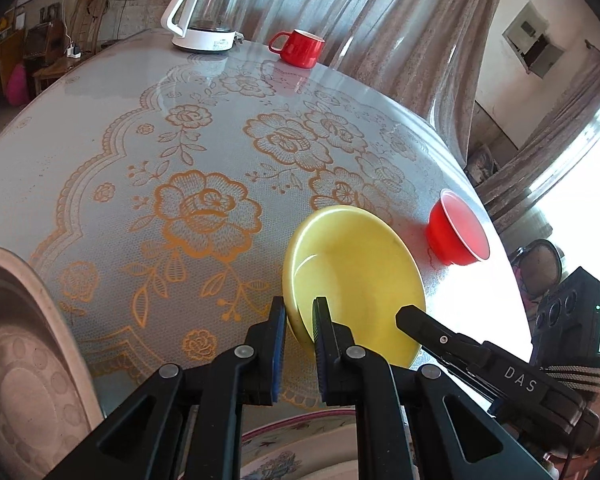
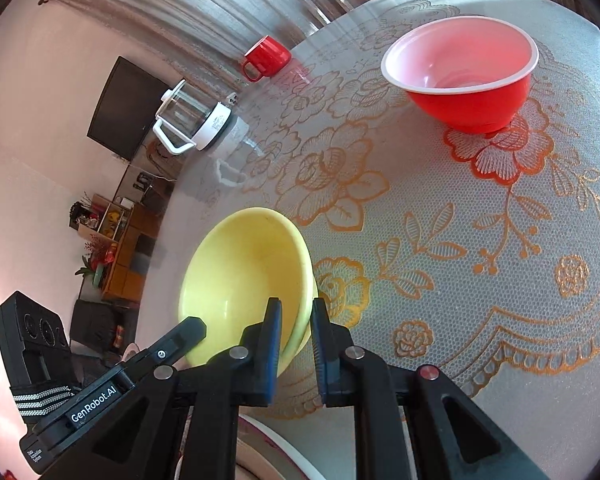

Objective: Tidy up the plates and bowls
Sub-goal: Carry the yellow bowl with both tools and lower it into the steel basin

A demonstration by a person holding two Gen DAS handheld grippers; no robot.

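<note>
1. Right now both grippers clamp the same glossy yellow ceramic bowl (image 1: 356, 276), one on each side of its rim.
2. From the left wrist view, the left gripper (image 1: 300, 320) has its two black fingers, faced with blue pads, closed on the bowl's near rim: one finger outside the wall, the other inside.
3. From the right wrist view, the right gripper (image 2: 296, 320) pinches the rim of the bowl (image 2: 244, 276) the same way, with the wall between its fingers.
4. The bowl sits tilted, its opening turned towards the cameras; I cannot tell whether its base touches the round table with a grey lace cloth patterned in gold flowers (image 1: 148, 184).
5. A red plastic bowl with a pale pink inside (image 2: 464, 76) stands upright on the cloth, well apart from the yellow one and near the table's edge.
6. A red mug with a handle (image 1: 298, 48) and a glass kettle with a white base and handle (image 1: 206, 14) stand at the far edge of the table, near each other, in front of grey curtains (image 1: 340, 4).
7. A patterned plate rim (image 1: 284, 440) shows below the left gripper, mostly hidden by it.
8. A pale dish with a round-dot pattern (image 1: 24, 360) fills the lower left corner of the left view.
</note>
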